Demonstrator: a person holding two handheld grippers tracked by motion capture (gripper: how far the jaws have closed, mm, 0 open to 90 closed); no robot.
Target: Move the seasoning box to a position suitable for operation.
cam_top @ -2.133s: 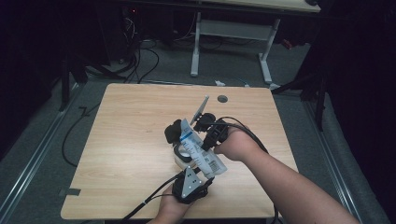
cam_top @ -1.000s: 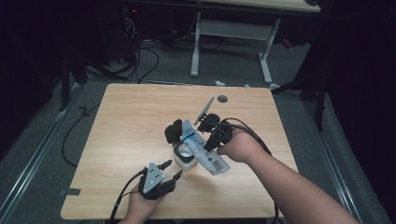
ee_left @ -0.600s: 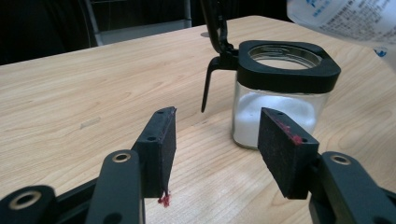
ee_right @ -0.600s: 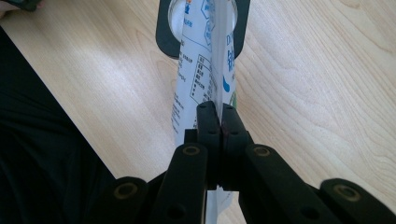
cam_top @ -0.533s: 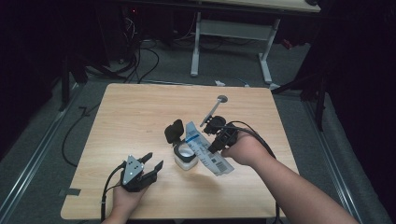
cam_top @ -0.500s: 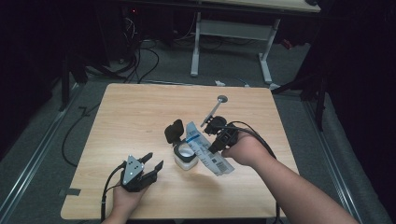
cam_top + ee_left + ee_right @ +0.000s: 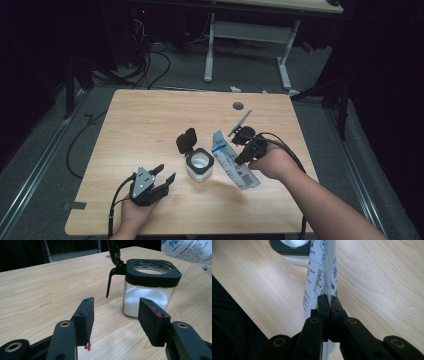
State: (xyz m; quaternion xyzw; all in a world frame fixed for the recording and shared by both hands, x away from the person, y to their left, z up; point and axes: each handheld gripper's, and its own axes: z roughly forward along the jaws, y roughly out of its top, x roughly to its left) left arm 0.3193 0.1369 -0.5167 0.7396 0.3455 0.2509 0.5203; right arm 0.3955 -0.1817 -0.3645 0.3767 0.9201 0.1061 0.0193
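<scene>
We note the packet [image 7: 190, 250] is cut by the top and right edges in the left gripper view; its print is too small to read in the high view. In the right gripper view, the jar [image 7: 292, 247] is cut by the top edge.

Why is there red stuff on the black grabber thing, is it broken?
It looks worn, not clearly broken. The left hand-held gripper has red flecks on its pads, and a red shred hangs under one. Otherwise, nothing looks spilled: the jar stands upright with its lid flipped open.
</scene>
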